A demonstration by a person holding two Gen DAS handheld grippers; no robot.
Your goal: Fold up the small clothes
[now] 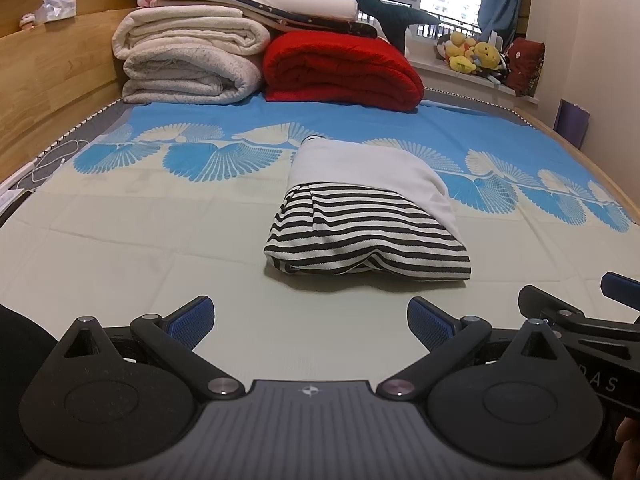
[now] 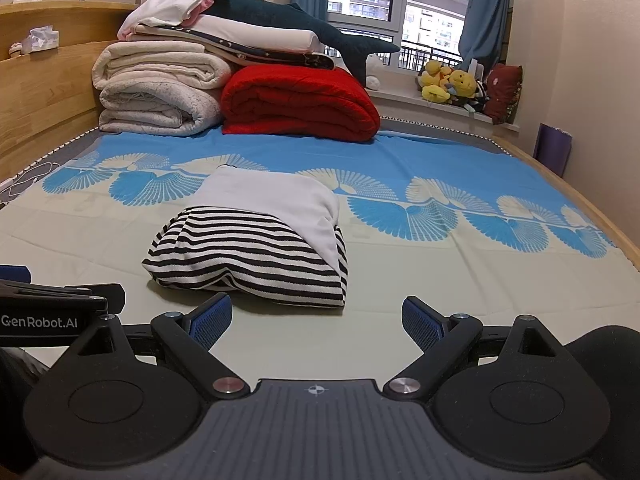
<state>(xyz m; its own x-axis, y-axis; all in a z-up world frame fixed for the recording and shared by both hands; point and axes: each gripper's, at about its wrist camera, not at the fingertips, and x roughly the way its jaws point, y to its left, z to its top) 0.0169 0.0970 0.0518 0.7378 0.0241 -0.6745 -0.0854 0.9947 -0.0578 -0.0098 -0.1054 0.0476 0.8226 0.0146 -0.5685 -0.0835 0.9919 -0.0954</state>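
A small folded garment (image 1: 368,216) lies on the bed sheet, black-and-white striped at the near end with a plain white part laid over its far half. In the right wrist view the garment (image 2: 256,240) sits ahead and left of centre. My left gripper (image 1: 310,320) is open, low over the sheet, a short way in front of the garment and not touching it. My right gripper (image 2: 316,320) is open too, with nothing between its blue pads; its left fingertip (image 2: 212,320) is close to the garment's near edge. The two grippers sit side by side.
Folded white quilts (image 1: 192,60) and a red blanket (image 1: 340,68) are stacked at the far end of the bed, with a dark plush shark (image 2: 288,16) on top. A wooden headboard (image 1: 48,92) runs along the left. Plush toys (image 2: 452,84) sit on the windowsill.
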